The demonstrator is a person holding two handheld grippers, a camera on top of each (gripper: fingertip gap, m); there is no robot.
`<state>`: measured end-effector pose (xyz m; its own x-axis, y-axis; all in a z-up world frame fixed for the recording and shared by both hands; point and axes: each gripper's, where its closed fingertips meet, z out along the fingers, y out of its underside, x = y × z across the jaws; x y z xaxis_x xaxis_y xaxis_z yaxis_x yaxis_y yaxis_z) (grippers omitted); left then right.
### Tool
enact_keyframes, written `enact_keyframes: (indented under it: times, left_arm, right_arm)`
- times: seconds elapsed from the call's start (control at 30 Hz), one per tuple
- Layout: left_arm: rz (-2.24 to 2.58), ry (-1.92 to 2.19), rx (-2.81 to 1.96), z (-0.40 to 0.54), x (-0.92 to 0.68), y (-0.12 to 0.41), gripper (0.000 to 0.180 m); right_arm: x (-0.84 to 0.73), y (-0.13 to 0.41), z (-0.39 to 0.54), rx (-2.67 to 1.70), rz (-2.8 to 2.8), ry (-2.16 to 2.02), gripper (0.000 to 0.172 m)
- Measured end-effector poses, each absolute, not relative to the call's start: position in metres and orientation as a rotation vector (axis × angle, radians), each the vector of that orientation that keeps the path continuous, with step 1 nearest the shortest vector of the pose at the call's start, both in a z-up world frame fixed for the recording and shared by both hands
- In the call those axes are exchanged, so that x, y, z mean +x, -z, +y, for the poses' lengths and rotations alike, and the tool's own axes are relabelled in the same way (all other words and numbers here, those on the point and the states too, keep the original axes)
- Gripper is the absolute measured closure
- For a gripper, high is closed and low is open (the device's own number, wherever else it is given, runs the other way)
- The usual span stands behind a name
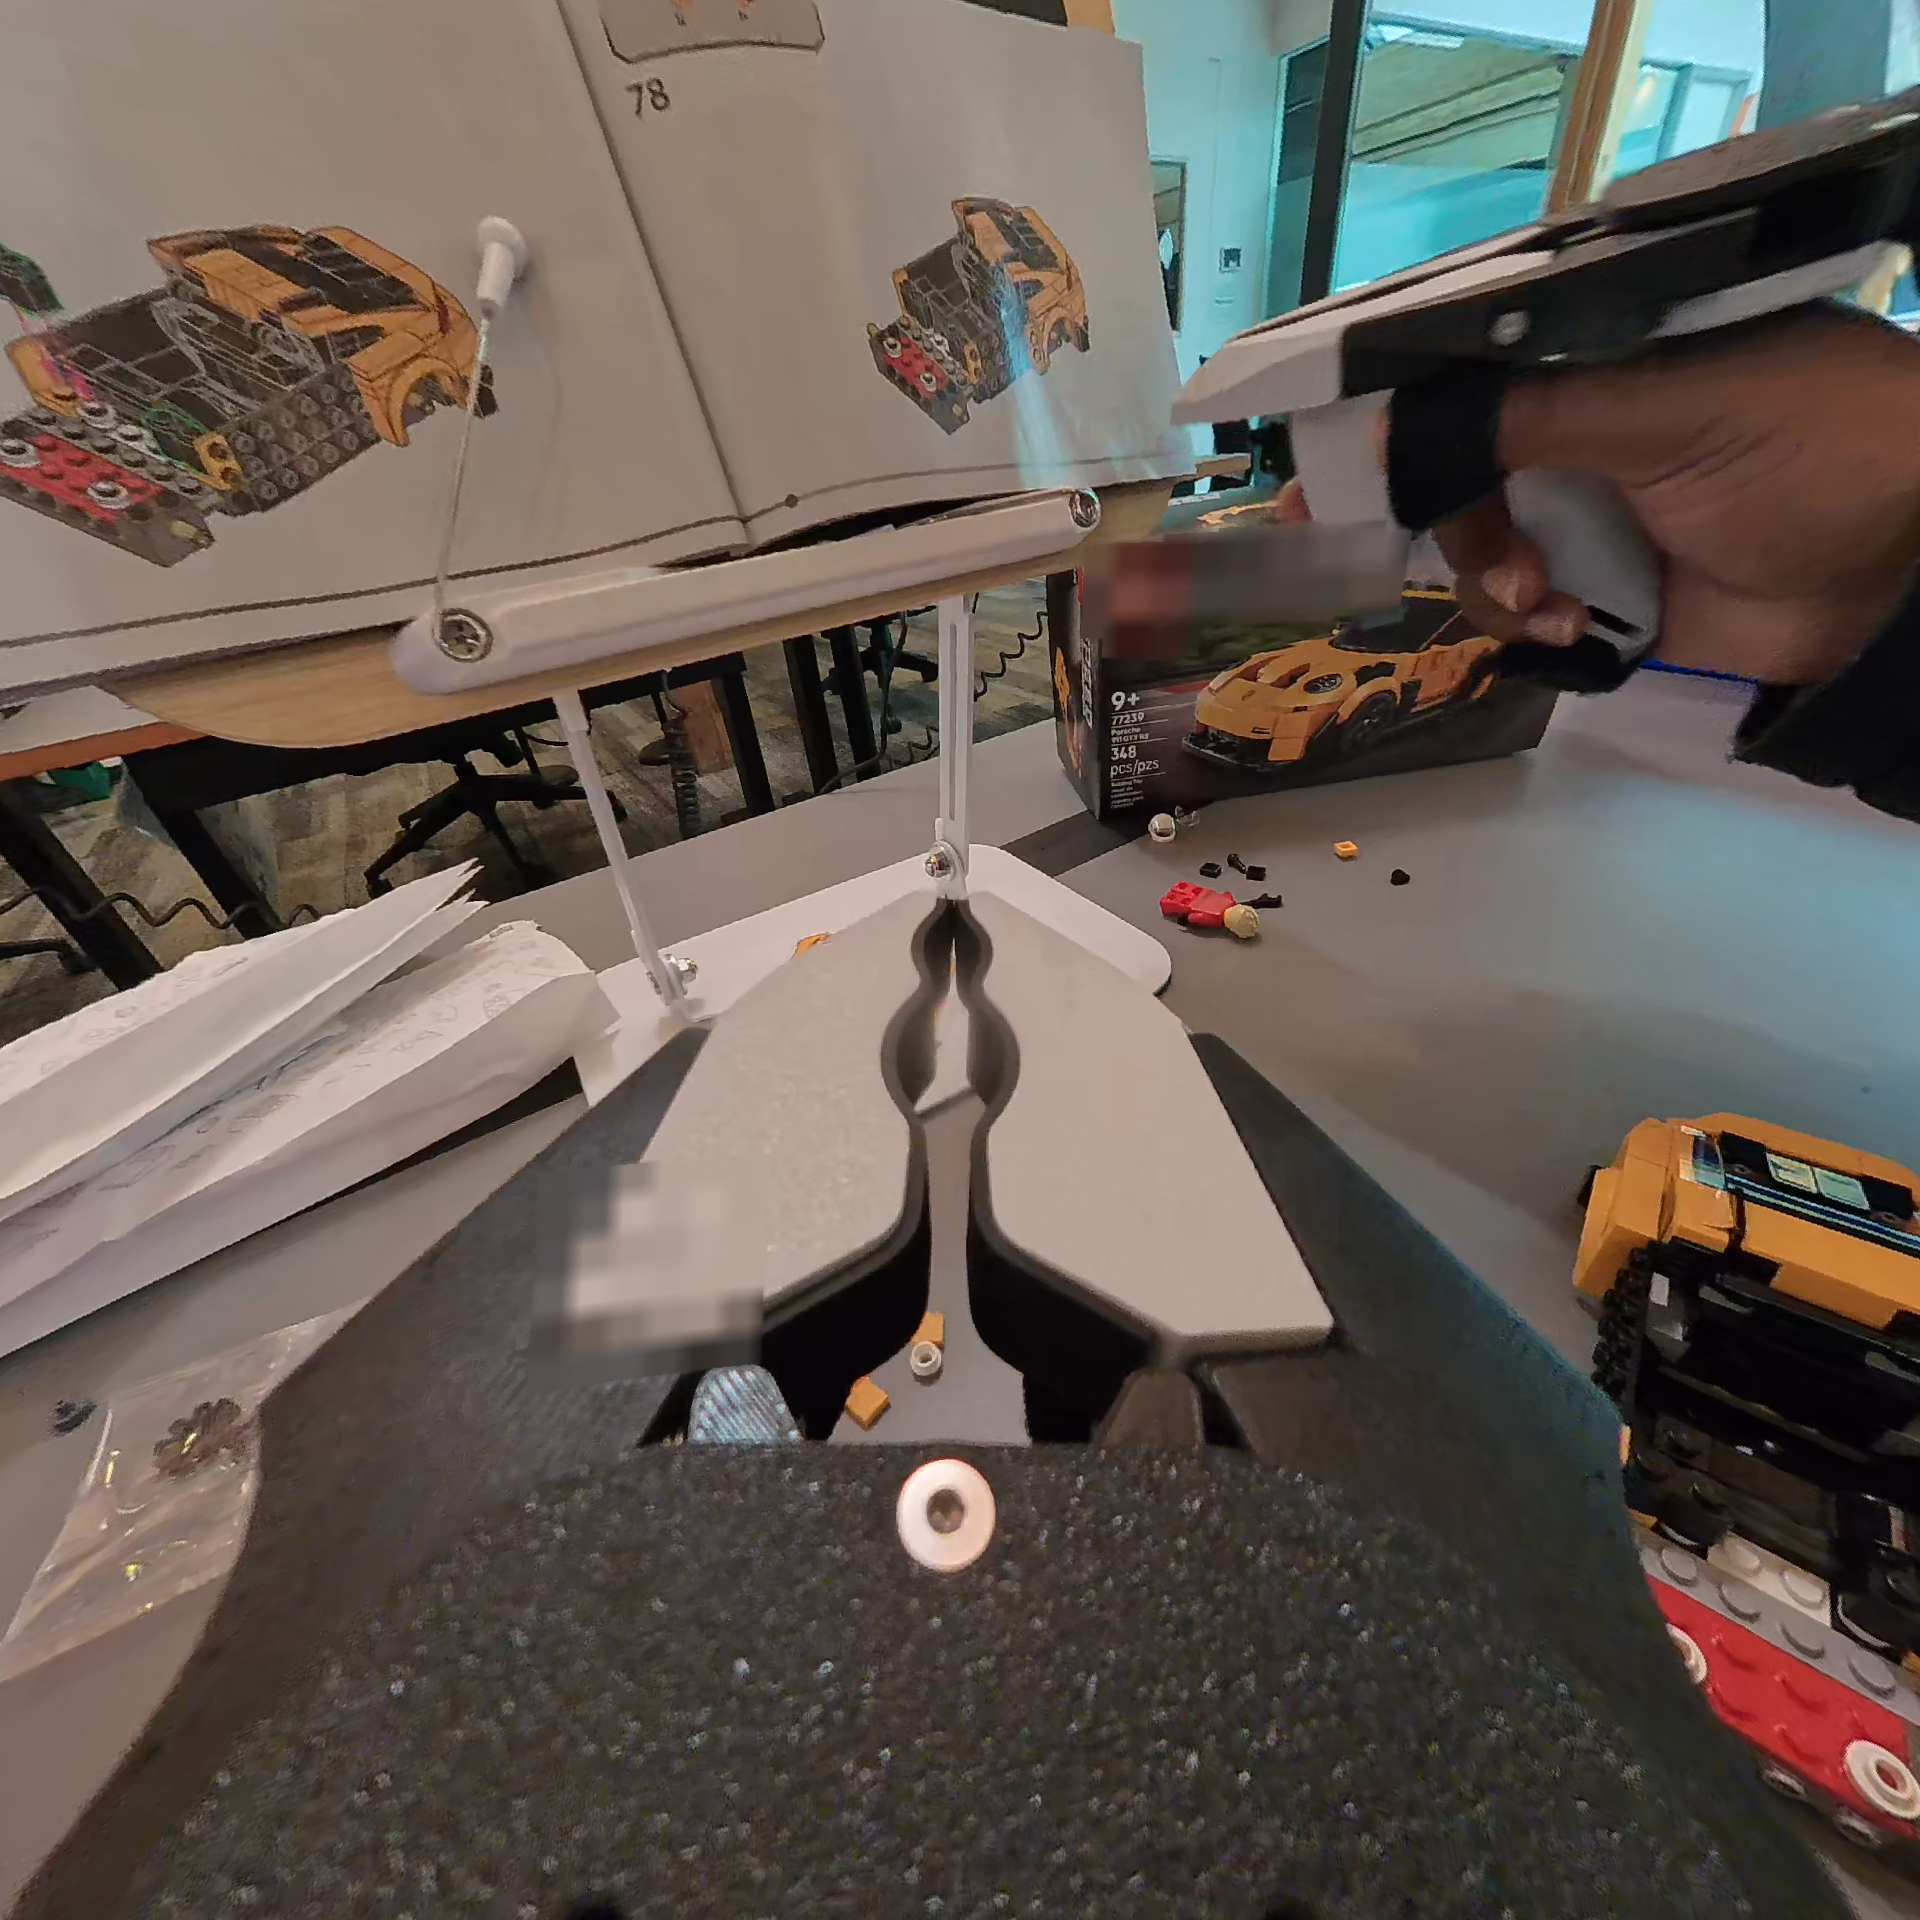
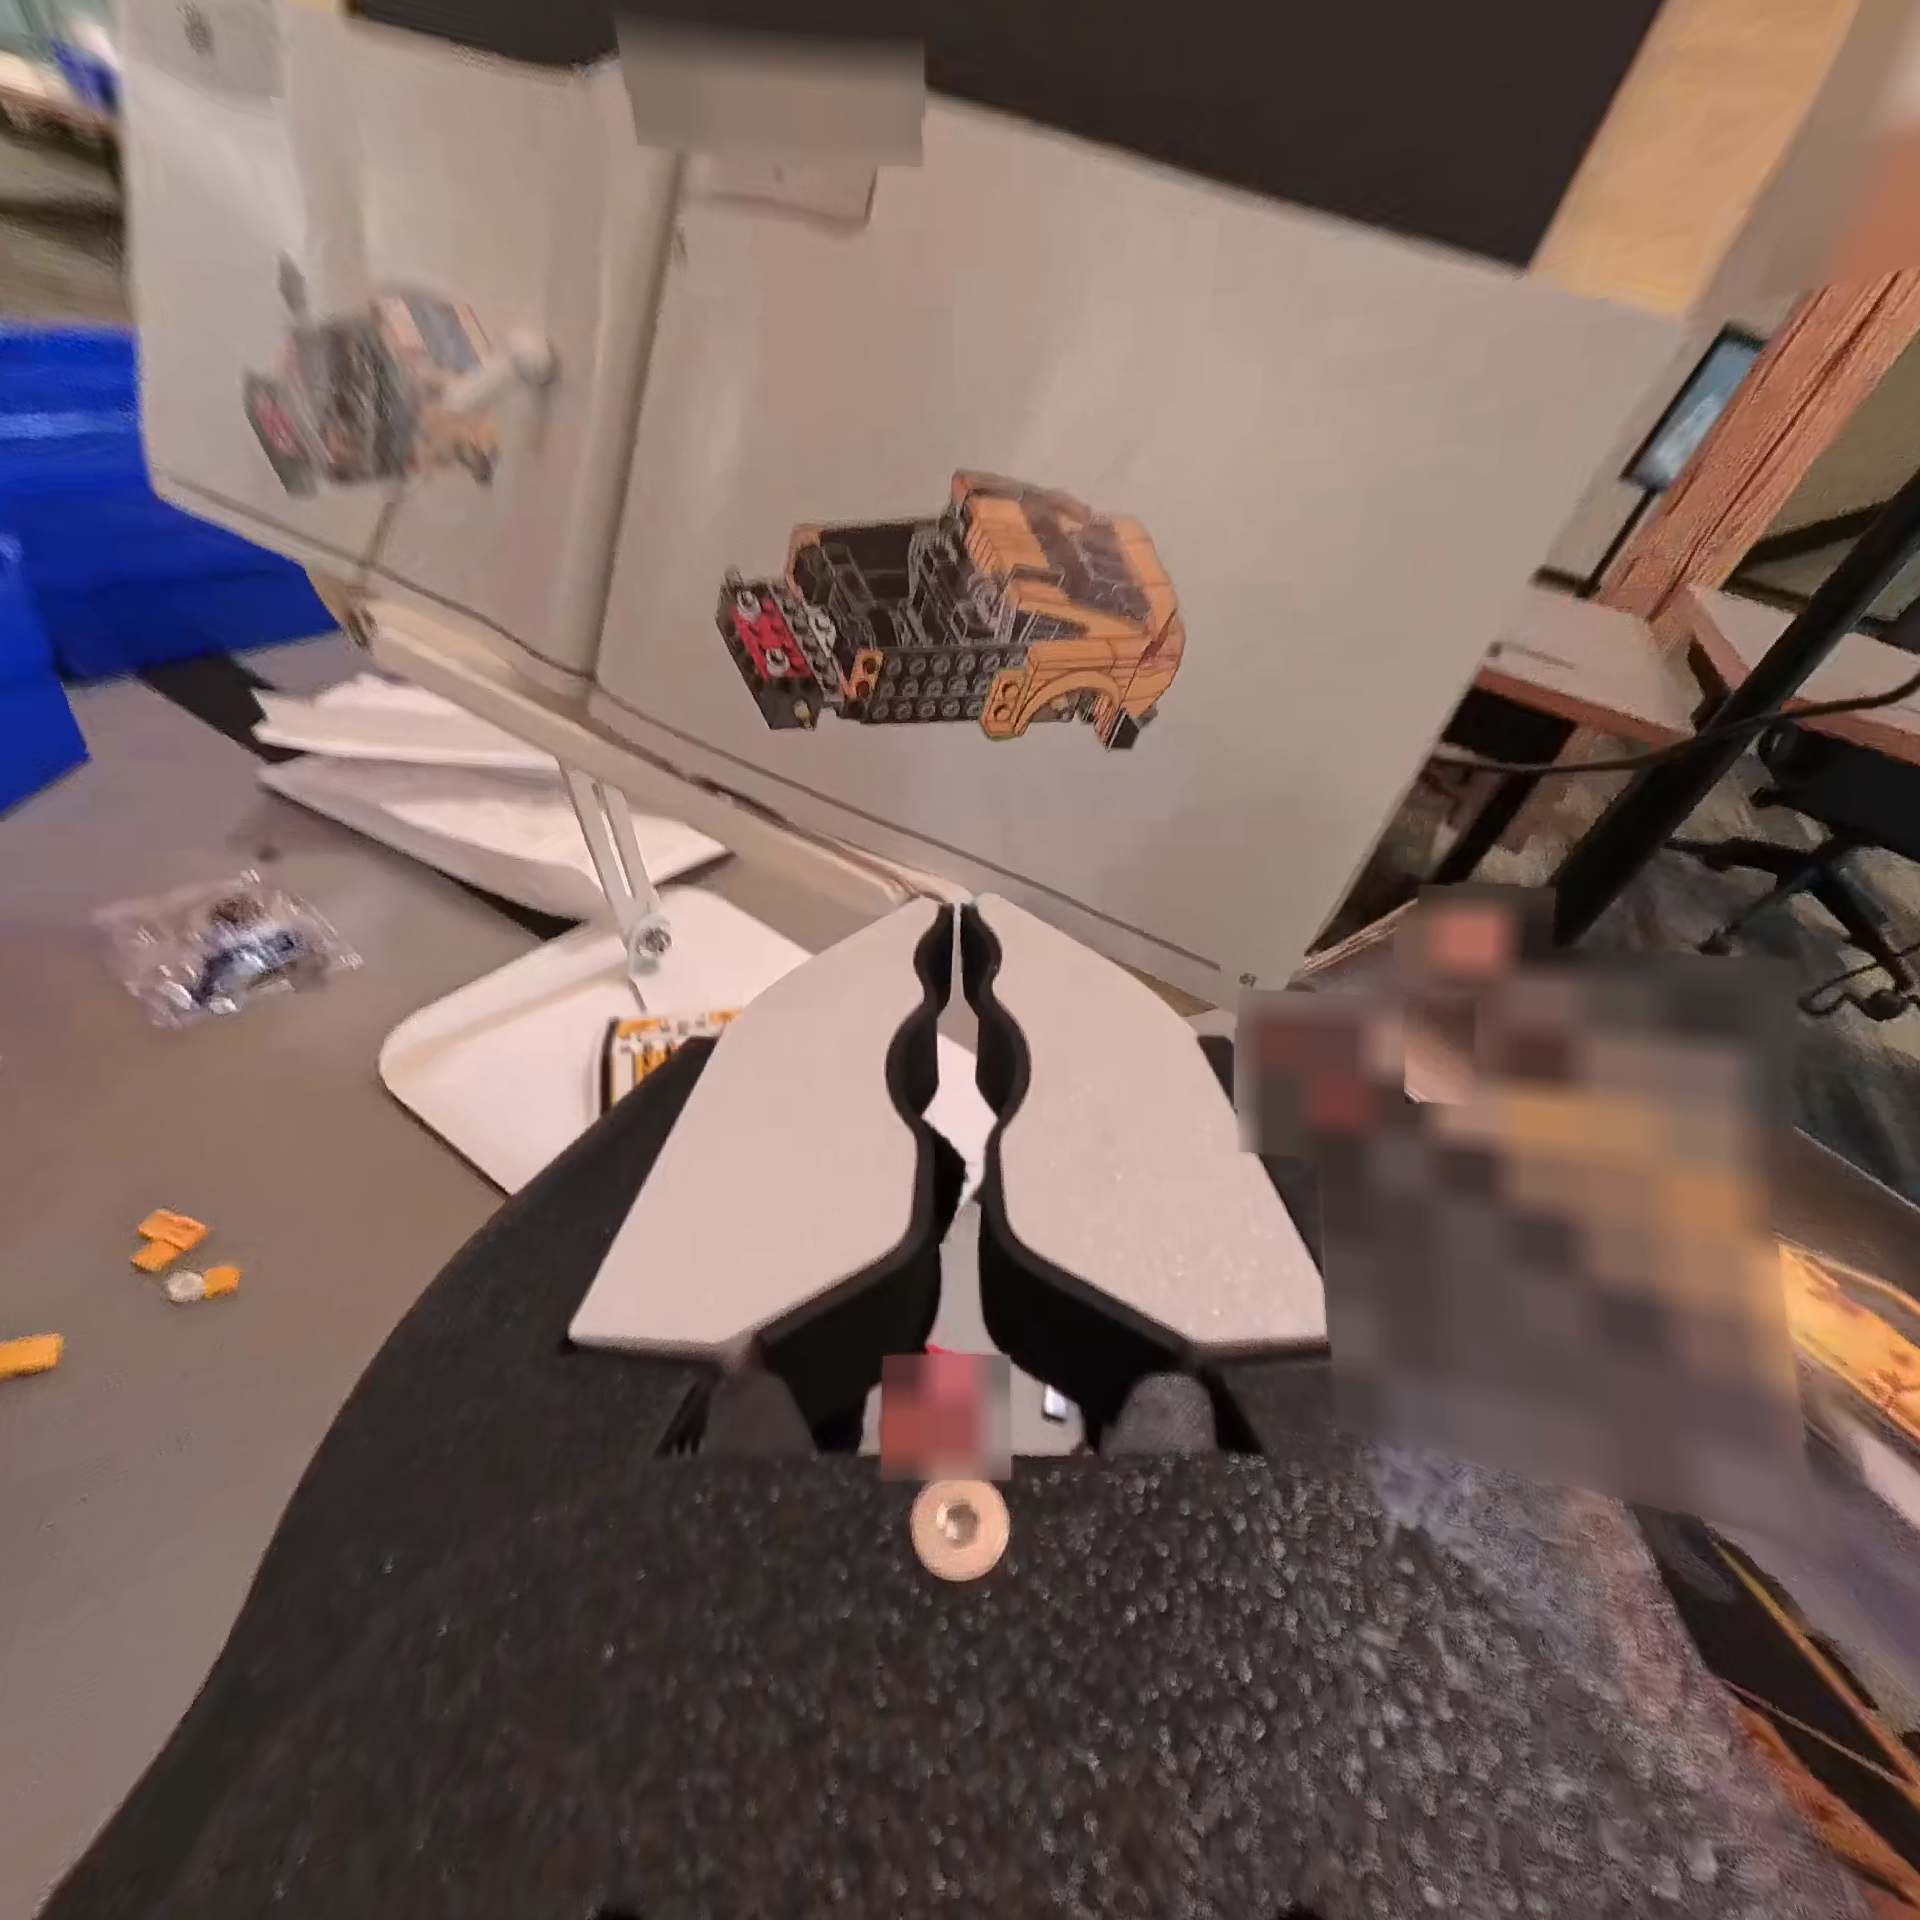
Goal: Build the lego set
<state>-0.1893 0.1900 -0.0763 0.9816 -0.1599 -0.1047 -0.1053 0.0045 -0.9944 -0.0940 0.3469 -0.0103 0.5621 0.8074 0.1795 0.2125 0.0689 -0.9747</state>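
Far left: stack of white folded paper sheets (image 1: 239, 1049) on the grey tabletop (image 1: 1507, 1039); clear plastic bag w/ small dark parts (image 1: 156, 1496) near the front edge.
Upper left: open instruction booklet w/ pictures of an orange-and-black brick car (image 1: 582, 312), propped on a white metal bookstand w/ wooden ledge (image 1: 727, 592); white stand base (image 1: 1091, 935) flat on the table.
Centre: left gripper (image 1: 950, 914), grey fingers w/ black pads, tips shut together, nothing between them; hovers over the stand base, tip just by the stand's rear strut.
Under left gripper: few small orange and white loose bricks (image 1: 904, 1371) on the table.
Centre right: red minifigure w/ yellow head (image 1: 1210, 909) lying down, small black bits beside it; dark cardboard box picturing an orange car (image 1: 1299, 707) behind.
Upper right: hand (image 1: 1662, 499) holding the right gripper (image 2: 956, 914), raised, near the booklet's right page; tips closed, grasp bare.
Far right: part-built orange-and-black brick car on a red plate (image 1: 1766, 1351), close to the left gripper's body.
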Motion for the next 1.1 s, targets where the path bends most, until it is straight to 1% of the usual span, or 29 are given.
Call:
enact_keyframes:
  times: [0.13, 0.4, 0.5, 0.6, 0.73, 0.93, 1.1]
  left_arm:
    - [0.144, 0.009, -1.531, 0.189, -0.198, 0.057, 0.18]
    - [0.098, -0.077, -1.378, 0.22, -0.196, -0.045, 0.18]
    - [0.083, -0.071, -1.359, 0.24, -0.19, -0.072, 0.18]
    - [0.092, -0.062, -1.382, 0.262, -0.185, -0.072, 0.18]
    - [0.101, -0.088, -1.424, 0.291, -0.187, -0.056, 0.18]
    - [0.027, -0.047, -1.417, 0.305, -0.198, -0.029, 0.18]
    - [0.031, -0.036, -1.425, 0.309, -0.192, -0.022, 0.18]
  right_arm:
    - [-0.076, -0.02, 0.331, -1.341, -0.767, -0.62, 0.172]
    - [-0.083, -0.076, 0.309, -1.226, -0.645, -0.648, 0.172]
    - [-0.093, -0.075, 0.306, -1.259, -0.636, -0.695, 0.169]
    - [-0.099, -0.057, 0.308, -1.256, -0.674, -0.66, 0.169]
    - [-0.098, -0.043, 0.316, -1.267, -0.69, -0.657, 0.17]
    - [-0.095, -0.03, 0.326, -1.268, -0.688, -0.619, 0.171]
    - [-0.105, -0.017, 0.323, -1.285, -0.725, -0.63, 0.171]
